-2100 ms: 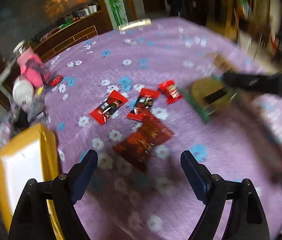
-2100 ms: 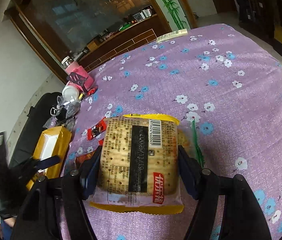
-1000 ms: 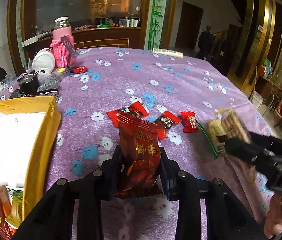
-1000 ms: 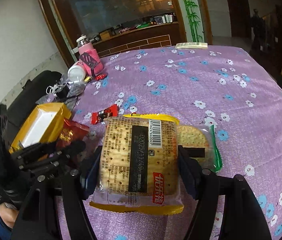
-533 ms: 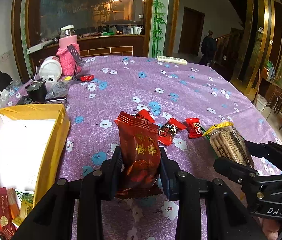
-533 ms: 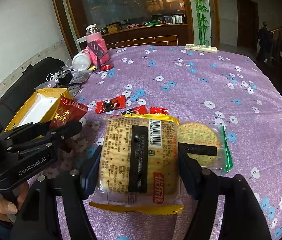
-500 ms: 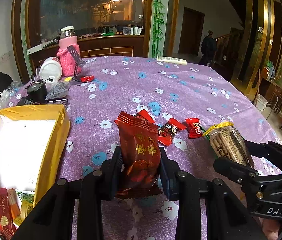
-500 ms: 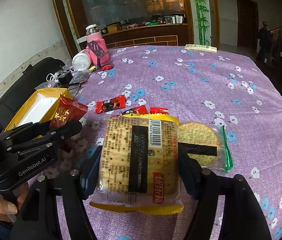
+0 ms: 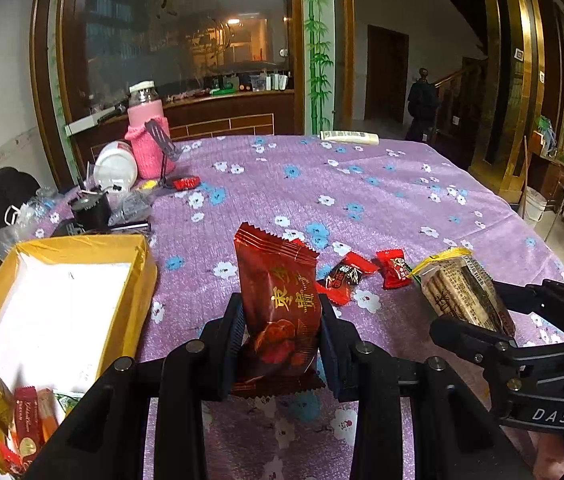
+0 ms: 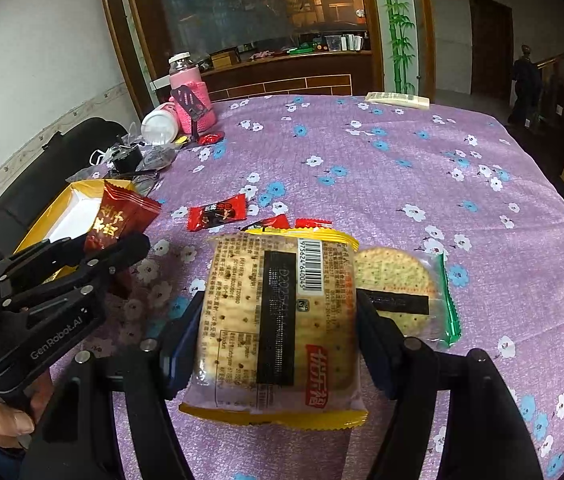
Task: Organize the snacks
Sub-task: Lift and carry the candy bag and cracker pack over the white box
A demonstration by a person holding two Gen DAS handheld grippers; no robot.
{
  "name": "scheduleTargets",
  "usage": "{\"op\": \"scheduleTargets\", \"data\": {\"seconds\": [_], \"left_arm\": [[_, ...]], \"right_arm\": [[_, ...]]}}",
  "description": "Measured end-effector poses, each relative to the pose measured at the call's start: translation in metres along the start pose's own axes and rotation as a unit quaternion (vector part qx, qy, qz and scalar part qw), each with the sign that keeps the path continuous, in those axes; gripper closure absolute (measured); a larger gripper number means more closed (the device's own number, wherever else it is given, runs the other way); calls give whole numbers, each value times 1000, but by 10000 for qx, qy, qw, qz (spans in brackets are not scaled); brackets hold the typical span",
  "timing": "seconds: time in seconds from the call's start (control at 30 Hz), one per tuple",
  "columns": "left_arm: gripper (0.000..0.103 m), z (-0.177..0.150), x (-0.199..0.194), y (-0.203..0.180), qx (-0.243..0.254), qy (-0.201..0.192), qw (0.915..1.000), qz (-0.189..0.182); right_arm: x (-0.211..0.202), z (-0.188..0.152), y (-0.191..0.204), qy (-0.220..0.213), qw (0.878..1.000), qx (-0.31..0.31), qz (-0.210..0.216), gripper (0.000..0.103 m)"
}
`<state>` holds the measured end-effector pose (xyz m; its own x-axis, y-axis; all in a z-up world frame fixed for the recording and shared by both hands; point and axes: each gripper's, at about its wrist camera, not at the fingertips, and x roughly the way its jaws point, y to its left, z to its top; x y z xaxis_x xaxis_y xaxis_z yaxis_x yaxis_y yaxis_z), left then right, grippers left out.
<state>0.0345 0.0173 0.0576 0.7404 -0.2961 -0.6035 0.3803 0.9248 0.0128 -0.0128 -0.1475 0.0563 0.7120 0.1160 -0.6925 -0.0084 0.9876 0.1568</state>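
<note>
Both tools are loaded and held up over the purple flowered tablecloth [image 9: 381, 184]. The left gripper [image 9: 280, 344] is clamped on a dark red snack packet [image 9: 278, 304], which stands upright between the pads with its crimped top edge pointing to twelve o'clock. At about nine o'clock from it sits the yellow box [image 9: 144, 276], its white floor mostly bare, with a few small wrapped snacks [image 9: 22, 420] gathered in the near corner at roughly seven o'clock. The right gripper [image 10: 280, 328] is closed on a yellow-edged cracker pack [image 10: 278, 320], barcode side up, pinched across its width by both pads. Lying on the cloth just beside that pack, at three o'clock, is a round cracker in a clear wrapper with a green end [image 10: 397, 280]. Past the held pack, toward eleven and twelve o'clock, several small red candies [image 10: 216, 212] lie loose on the cloth. In the right wrist view the other tool shows at nine o'clock, the red packet in it poised near the box's rim, with a bare hand [image 10: 0, 416] gripping its handle at lower left. Farther off, at eleven o'clock on the table, stand a jar in a pink knitted sleeve [image 9: 148, 140] and a white tub on its side [image 9: 116, 166].
</note>
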Motion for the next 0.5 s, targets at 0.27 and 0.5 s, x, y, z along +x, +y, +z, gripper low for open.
{"op": "scheduleTargets", "data": {"seconds": [0.27, 0.5], "left_arm": [[67, 1, -6, -3, 89, -157, 9998, 46], [67, 1, -7, -4, 132, -183, 9997, 98]], "right_arm": [[0, 1, 1, -20, 10000, 11, -47, 34], [-2, 0, 1, -67, 9999, 26, -90, 34]]}}
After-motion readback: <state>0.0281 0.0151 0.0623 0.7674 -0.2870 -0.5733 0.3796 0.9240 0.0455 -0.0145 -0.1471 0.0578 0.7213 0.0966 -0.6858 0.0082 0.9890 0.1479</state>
